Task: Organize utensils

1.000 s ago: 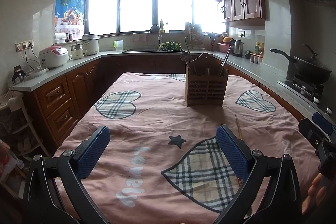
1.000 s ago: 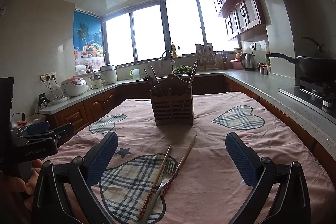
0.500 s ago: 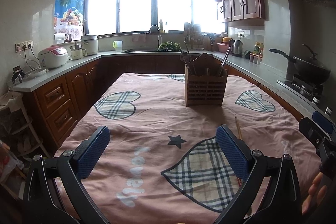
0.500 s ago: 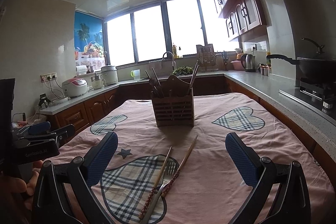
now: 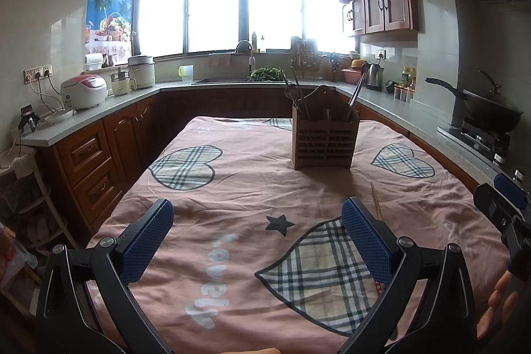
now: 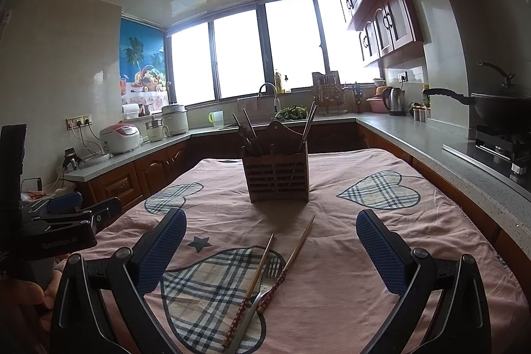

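A wooden slatted utensil holder point(image 6: 276, 176) stands upright at the middle of the table on a pink cloth, with several utensils in it; it also shows in the left wrist view point(image 5: 324, 143). Two wooden chopsticks point(image 6: 289, 259) and a metal fork point(image 6: 262, 296) lie on the cloth in front of it, between my right gripper's fingers. My right gripper point(image 6: 270, 249) is open and empty above them. My left gripper point(image 5: 257, 236) is open and empty to their left; one chopstick tip point(image 5: 376, 204) shows past its right finger.
Counters run around the table: rice cookers point(image 5: 85, 91) on the left, sink point(image 5: 245, 55) at the back, a wok on the stove point(image 5: 488, 113) and a kettle point(image 5: 373, 76) on the right. The other gripper point(image 6: 63, 226) is at the left edge of the right wrist view.
Both views have shifted only slightly; the right gripper has edged a little toward the chopsticks and fork. Both grippers stay open.
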`<state>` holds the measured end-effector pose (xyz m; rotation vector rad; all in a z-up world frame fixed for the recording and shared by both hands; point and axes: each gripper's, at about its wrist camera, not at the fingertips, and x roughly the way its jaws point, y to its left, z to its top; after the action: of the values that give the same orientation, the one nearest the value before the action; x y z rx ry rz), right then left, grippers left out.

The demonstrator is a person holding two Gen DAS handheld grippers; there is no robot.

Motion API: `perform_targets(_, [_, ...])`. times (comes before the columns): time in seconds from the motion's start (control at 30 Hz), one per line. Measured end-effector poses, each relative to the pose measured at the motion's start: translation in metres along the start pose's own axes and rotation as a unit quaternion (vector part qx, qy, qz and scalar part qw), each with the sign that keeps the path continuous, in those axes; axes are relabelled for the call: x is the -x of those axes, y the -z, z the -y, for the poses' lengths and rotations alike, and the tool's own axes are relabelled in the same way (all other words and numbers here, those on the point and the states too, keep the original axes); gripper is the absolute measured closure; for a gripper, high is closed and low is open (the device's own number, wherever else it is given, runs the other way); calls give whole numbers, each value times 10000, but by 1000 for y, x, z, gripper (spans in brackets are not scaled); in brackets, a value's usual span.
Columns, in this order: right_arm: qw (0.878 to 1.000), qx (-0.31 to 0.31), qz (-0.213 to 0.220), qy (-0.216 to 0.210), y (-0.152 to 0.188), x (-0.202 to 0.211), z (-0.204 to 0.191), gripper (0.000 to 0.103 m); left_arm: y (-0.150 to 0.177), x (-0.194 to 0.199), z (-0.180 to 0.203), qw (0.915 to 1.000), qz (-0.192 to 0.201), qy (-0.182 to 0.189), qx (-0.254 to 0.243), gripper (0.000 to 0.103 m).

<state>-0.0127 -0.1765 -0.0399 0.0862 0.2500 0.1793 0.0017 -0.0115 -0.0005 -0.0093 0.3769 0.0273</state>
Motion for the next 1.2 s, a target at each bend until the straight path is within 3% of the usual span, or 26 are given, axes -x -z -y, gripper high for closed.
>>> perform_targets(1.2, [9999, 60, 62, -89, -11, 0, -1, 0, -2, 0, -1, 10000, 33, -16, -65, 0])
